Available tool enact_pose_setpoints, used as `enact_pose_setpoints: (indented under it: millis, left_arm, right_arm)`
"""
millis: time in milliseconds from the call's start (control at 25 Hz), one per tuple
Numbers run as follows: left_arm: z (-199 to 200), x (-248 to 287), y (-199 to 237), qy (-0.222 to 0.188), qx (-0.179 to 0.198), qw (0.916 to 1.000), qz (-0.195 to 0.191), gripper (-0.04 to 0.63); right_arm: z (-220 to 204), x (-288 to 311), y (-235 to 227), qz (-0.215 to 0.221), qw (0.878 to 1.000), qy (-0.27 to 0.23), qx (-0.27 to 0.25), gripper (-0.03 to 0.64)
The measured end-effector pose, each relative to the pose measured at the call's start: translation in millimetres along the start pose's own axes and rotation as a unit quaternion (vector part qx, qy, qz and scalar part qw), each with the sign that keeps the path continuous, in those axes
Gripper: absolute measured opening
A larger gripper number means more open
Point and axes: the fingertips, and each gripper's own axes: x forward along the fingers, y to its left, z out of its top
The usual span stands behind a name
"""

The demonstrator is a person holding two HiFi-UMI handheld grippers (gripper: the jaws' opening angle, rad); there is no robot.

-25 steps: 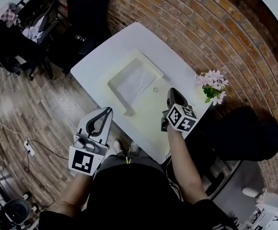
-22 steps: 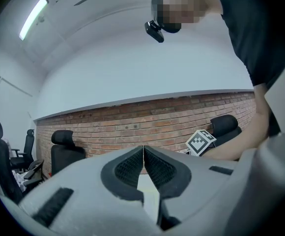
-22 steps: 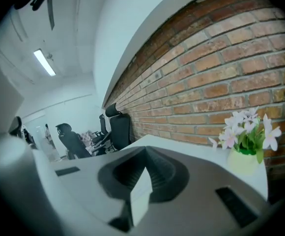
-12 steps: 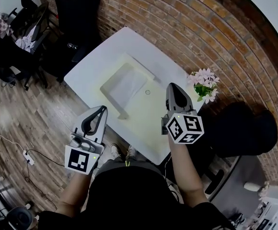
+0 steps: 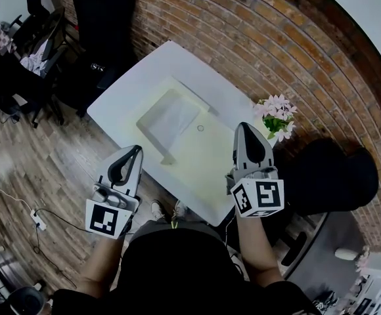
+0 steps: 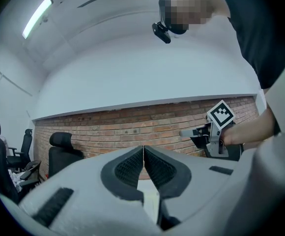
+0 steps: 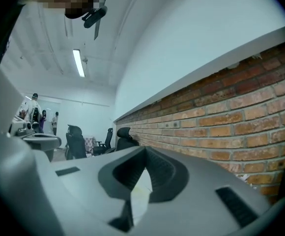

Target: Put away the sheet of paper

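Observation:
The sheet of paper (image 5: 175, 115) lies flat inside a shallow white tray (image 5: 152, 138) on the white table (image 5: 200, 169). Both grippers are held up over the table's near side, tilted upward and away from the tray. My left gripper (image 5: 136, 149) hovers at the table's near left edge, its jaws shut with nothing between them (image 6: 143, 150). My right gripper (image 5: 243, 127) is above the table's right end, jaws likewise shut and empty (image 7: 145, 152). Neither touches the paper or the tray.
A small ring-like item (image 5: 200, 128) lies on the table right of the tray. A pot of pink flowers (image 5: 276, 113) stands at the table's far right corner by the brick wall (image 5: 263, 38). Black office chairs (image 5: 105, 25) stand beyond the far left end, over wood flooring.
Both grippers have drawn back toward the person and tipped upward. The right one has moved from over the table near the tray to its right end. Paper and tray have not moved.

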Motion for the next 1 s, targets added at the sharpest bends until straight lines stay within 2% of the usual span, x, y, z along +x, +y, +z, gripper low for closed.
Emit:
enact_pose_setpoints:
  millis: [560,1000]
  left_arm:
    - [24,-16,11,-0.029,0.010,0.9994,0.014,0.026]
    - [35,-19,6,-0.033,0.015,0.9993,0.002,0.026]
  right_arm:
    - [25,-57,5,-0.017,0.999,-0.023,-0.025,0.014]
    - [28,-97,-30,-0.068,0.997,-0.023,-0.026,0.014]
